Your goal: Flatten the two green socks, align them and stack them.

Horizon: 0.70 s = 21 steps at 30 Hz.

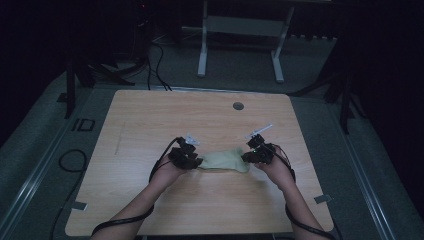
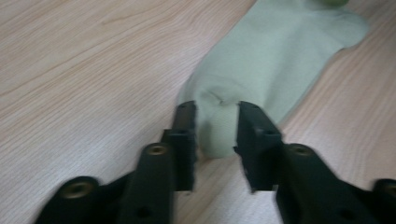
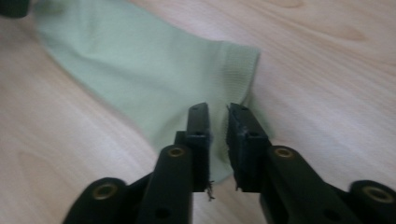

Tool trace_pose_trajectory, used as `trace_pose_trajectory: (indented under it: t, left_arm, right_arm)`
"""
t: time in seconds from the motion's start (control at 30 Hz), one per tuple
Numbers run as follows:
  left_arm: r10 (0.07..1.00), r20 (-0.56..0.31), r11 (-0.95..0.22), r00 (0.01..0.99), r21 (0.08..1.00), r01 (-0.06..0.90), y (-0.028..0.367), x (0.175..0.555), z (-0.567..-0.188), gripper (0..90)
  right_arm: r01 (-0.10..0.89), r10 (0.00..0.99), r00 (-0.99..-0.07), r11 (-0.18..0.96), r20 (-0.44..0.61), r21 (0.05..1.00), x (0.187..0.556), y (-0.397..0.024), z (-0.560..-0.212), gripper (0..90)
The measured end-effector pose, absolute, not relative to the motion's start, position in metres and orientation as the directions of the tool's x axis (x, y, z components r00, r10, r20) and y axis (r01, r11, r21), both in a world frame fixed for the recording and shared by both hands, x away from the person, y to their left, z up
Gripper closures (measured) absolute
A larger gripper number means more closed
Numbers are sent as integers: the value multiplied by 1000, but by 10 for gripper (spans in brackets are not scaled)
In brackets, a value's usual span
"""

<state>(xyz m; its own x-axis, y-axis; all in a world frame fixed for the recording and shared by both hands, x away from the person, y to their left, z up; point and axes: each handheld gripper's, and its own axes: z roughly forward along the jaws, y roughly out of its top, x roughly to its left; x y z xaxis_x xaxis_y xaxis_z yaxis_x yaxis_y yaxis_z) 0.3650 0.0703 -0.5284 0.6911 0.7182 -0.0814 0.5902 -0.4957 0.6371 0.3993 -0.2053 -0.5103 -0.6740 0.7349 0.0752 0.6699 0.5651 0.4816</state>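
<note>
A pale green sock lies flat on the wooden table, stretched between both grippers. In the left gripper view the rounded toe end of the sock fills the gap between the jaws of my left gripper, and the cloth wrinkles there. In the right gripper view my right gripper has its jaws nearly together on a corner of the ribbed cuff of the sock. From above, the left gripper is at the sock's left end and the right gripper at its right end.
A round cable hole sits near the table's far edge. Beyond the table stands another desk's white frame, with cables on the dark floor. Bare tabletop surrounds the sock on all sides.
</note>
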Motion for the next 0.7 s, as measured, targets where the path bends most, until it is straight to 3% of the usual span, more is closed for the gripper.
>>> trace_pose_trajectory:
  t: [0.1,0.2,0.3,0.7]
  left_arm:
    - [708,-65,-507,703,647,570,66,362,-526,806]
    - [704,-56,-519,708,640,566,63,362,-527,805]
    - [713,-65,-506,698,641,577,63,364,-528,805]
    - [724,-85,-502,685,616,607,67,371,-542,805]
  right_arm:
    - [666,733,-677,570,67,482,395,-202,-515,807]
    - [676,747,-662,559,61,479,397,-205,-518,803]
    - [700,780,-623,527,54,482,403,-212,-518,707]
    - [699,789,-611,501,62,509,401,-220,-519,781]
